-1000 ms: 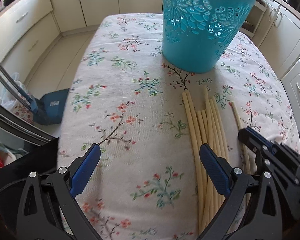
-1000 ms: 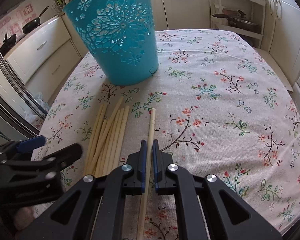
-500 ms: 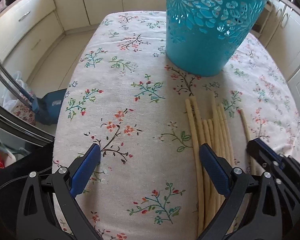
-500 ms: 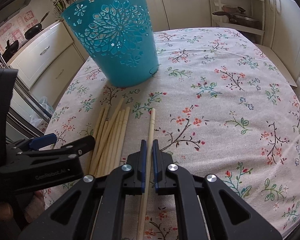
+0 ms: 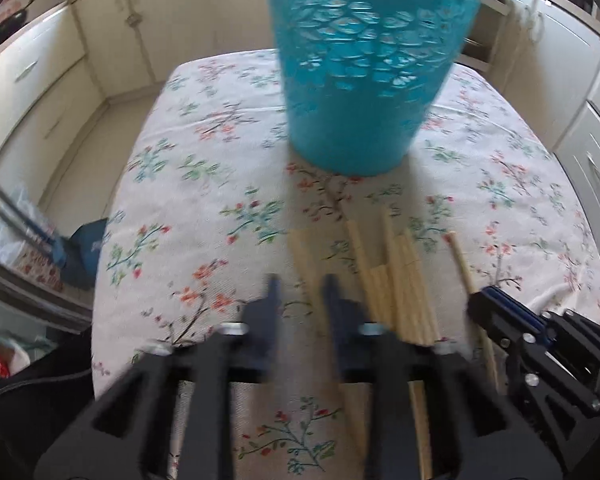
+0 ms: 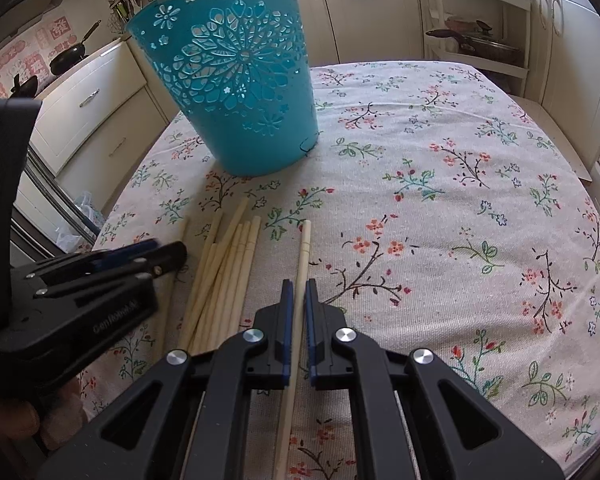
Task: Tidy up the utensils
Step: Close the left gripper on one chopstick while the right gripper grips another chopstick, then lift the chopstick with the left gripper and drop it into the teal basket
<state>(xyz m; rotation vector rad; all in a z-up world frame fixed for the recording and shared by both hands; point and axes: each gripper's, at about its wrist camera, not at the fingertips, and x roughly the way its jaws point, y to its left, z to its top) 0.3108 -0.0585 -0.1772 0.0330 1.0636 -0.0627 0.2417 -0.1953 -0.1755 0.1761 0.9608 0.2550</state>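
The right gripper [image 6: 296,292] pinched one lone chopstick [image 6: 303,248] beside six bundled chopsticks [image 6: 224,276]; the left gripper [image 5: 300,292], blurred, stood narrowly parted.

Left wrist view is motion-blurred — the left gripper [image 5: 300,296] smears at lower centre; the blue basket [image 5: 364,80] loses its rim past the top edge.

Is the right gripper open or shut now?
Shut. The right gripper has its blue pads pressed on the single chopstick lying apart from the bundle.

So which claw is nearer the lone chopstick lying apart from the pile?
Right. The right claw is shut on the lone chopstick; the left claw sits beyond the pile.
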